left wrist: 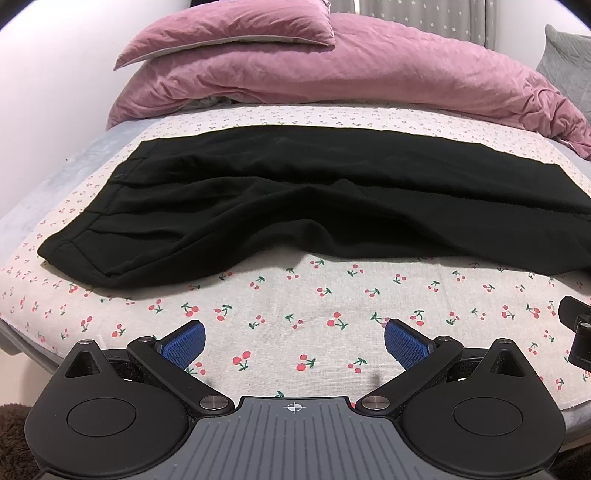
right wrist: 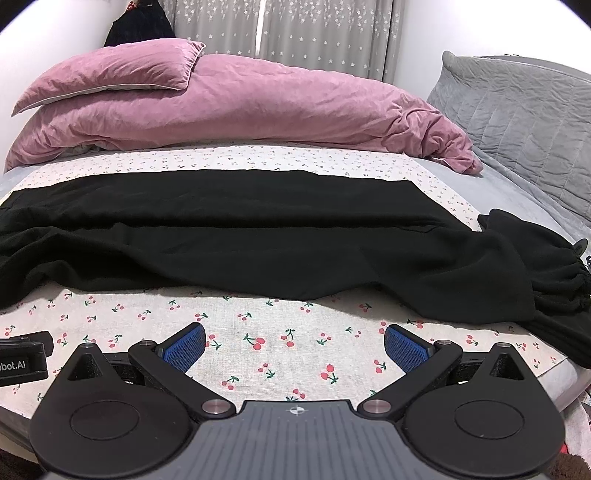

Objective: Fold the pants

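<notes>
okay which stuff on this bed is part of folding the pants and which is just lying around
For the job: black fabric pants, cherry-print white cloth beneath them, open left gripper, open right gripper.
Lying about: crumpled pink duvet, pink pillow, grey quilted cushion.

Pants (left wrist: 295,206) spread crosswise on the bed (left wrist: 325,354), behind both tools, with duvet (right wrist: 258,110) and pillow (right wrist: 110,74) heaped beyond.

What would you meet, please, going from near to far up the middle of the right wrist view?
Right tool → cherry-print sheet → black pants → pink duvet → star-patterned curtains.
</notes>
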`<action>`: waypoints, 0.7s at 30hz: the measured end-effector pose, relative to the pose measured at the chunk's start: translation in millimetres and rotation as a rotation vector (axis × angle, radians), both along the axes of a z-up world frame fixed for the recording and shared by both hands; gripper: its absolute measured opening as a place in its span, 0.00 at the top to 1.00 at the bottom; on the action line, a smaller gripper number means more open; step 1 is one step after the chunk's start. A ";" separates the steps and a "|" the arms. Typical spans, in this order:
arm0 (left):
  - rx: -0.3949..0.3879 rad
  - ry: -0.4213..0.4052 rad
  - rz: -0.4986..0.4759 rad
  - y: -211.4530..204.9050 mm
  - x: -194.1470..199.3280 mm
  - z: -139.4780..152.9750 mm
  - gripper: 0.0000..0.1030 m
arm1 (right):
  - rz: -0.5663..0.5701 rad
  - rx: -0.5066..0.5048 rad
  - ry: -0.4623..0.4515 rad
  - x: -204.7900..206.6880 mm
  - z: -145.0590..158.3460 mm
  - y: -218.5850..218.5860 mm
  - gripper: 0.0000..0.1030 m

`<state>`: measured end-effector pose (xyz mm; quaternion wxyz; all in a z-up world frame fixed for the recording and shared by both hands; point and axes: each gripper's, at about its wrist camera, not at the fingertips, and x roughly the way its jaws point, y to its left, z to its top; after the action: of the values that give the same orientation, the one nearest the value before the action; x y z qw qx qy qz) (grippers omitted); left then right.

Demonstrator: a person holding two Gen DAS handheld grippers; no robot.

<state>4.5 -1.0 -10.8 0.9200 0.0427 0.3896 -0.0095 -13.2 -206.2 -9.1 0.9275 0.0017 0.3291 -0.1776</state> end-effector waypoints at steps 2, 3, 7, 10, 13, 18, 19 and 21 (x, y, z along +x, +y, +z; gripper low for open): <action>-0.002 0.001 -0.001 0.3 -0.1 0.2 0.00 | -0.001 0.000 0.002 0.4 0.0 -0.1 0.00; -0.002 0.002 0.000 0.1 -0.1 -0.1 0.00 | -0.001 0.000 0.002 0.4 0.0 0.0 0.00; 0.000 0.005 0.000 -0.3 2.5 -2.9 0.00 | 0.002 -0.003 0.007 1.2 -1.1 -0.1 0.00; 0.001 0.005 0.000 -0.3 2.6 -3.0 0.00 | 0.002 -0.004 0.010 2.7 -1.2 0.0 0.00; 0.001 0.008 0.000 -0.5 3.8 -4.5 0.00 | 0.002 -0.004 0.011 3.3 -1.5 0.2 0.00; 0.002 0.010 -0.001 -0.5 4.4 -5.3 0.00 | -0.002 -0.002 0.015 4.5 -2.3 -1.0 0.00; 0.003 0.010 0.000 -0.3 4.8 -5.6 0.00 | -0.003 -0.001 0.015 4.8 -2.6 -1.1 0.00; 0.003 0.009 0.002 -0.3 5.2 -6.0 0.00 | -0.004 -0.002 0.018 5.6 -3.1 -1.8 0.00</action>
<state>9.7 -1.3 -16.8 0.9180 0.0436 0.3940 -0.0081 -7.6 -208.1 -12.2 0.9240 0.0001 0.3374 -0.1799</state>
